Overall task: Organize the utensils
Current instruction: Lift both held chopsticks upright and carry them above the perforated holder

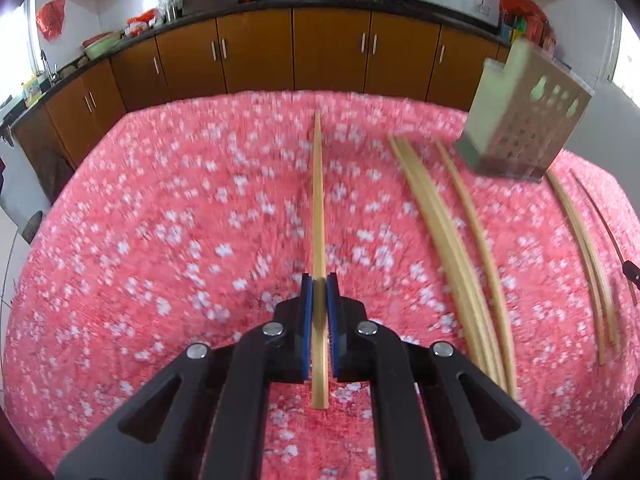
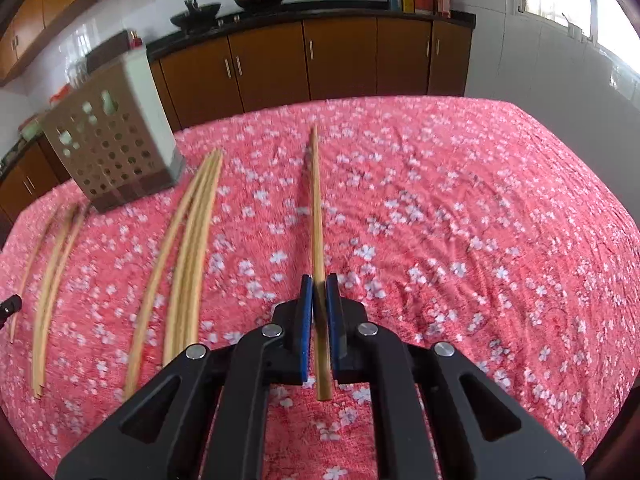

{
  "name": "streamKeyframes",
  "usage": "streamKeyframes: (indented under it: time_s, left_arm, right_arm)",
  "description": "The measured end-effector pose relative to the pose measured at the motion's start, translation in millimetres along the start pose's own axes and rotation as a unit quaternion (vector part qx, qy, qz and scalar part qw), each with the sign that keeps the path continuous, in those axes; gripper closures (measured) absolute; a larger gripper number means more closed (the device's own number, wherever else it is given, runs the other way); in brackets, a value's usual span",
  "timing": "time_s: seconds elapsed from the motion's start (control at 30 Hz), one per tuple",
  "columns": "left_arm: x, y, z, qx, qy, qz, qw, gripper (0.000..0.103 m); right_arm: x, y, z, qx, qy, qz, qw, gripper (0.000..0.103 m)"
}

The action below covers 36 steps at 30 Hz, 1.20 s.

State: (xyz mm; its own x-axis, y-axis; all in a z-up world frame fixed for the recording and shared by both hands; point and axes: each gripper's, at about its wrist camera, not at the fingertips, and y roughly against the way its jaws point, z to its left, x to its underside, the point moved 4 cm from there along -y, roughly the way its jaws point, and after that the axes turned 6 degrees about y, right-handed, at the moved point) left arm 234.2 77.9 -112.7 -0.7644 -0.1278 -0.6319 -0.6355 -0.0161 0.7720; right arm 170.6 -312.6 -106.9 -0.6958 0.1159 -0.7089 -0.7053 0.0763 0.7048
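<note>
My left gripper (image 1: 319,280) is shut on a wooden chopstick (image 1: 318,200) that points straight ahead above the table. My right gripper (image 2: 319,282) is shut on another wooden chopstick (image 2: 316,208), also pointing ahead. Several loose chopsticks (image 1: 452,248) lie on the pink cloth to the right of my left gripper; they also show in the right wrist view (image 2: 188,248), left of my right gripper. A perforated metal utensil holder (image 1: 524,120) stands upright at the far right in the left wrist view and at the far left in the right wrist view (image 2: 112,140).
The table is covered by a pink floral cloth (image 1: 160,240), also in the right wrist view (image 2: 460,220). More chopsticks (image 1: 584,256) lie near the right edge in the left view. Brown kitchen cabinets (image 1: 332,48) run behind the table.
</note>
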Motion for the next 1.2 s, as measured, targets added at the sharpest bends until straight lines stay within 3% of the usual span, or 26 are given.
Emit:
streamKeyframes:
  time_s: [0.37, 0.43, 0.53, 0.73, 0.83, 1.03, 1.1, 1.2]
  left_arm:
    - [-34.9, 70.0, -9.9, 0.018, -0.008, -0.092, 0.9955, 0.095]
    - [-39.2, 77.3, -11.9, 0.018, -0.011, -0.103, 0.9944, 0.095]
    - [-38.3, 75.5, -12.4, 0.015, -0.011, -0.101, 0.9947, 0.095]
    - [-25.1, 67.7, -6.2, 0.016, -0.003, -0.086, 0.9961, 0.095]
    - [-22.0, 68.0, -3.2, 0.017, 0.002, -0.085, 0.9962, 0.095]
    - [-19.8, 68.2, -1.9, 0.016, 0.004, -0.085, 0.9962, 0.095]
    - [-19.7, 68.2, -1.1, 0.017, 0.006, -0.085, 0.9962, 0.095]
    - [-20.9, 70.2, -0.7, 0.016, 0.009, -0.089, 0.9959, 0.095]
  right_arm:
    - [-30.1, 59.8, -5.3, 0.008, 0.013, -0.111, 0.994, 0.097]
    - [-31.3, 55.5, -2.8, -0.001, 0.023, -0.101, 0.995, 0.097]
    - [-19.1, 29.7, -7.7, -0.007, 0.013, -0.039, 0.999, 0.096]
    - [11.7, -7.2, -26.4, 0.007, -0.015, 0.041, 0.999, 0.092]
    - [19.4, -14.5, -30.9, 0.019, -0.012, 0.053, 0.998, 0.084]
    - [23.9, -11.5, -26.5, 0.018, 0.001, 0.045, 0.999, 0.084]
    - [27.4, -9.4, -25.2, 0.009, 0.006, 0.045, 0.999, 0.095]
    - [26.1, -4.5, -21.1, 0.002, 0.011, 0.042, 0.999, 0.095]
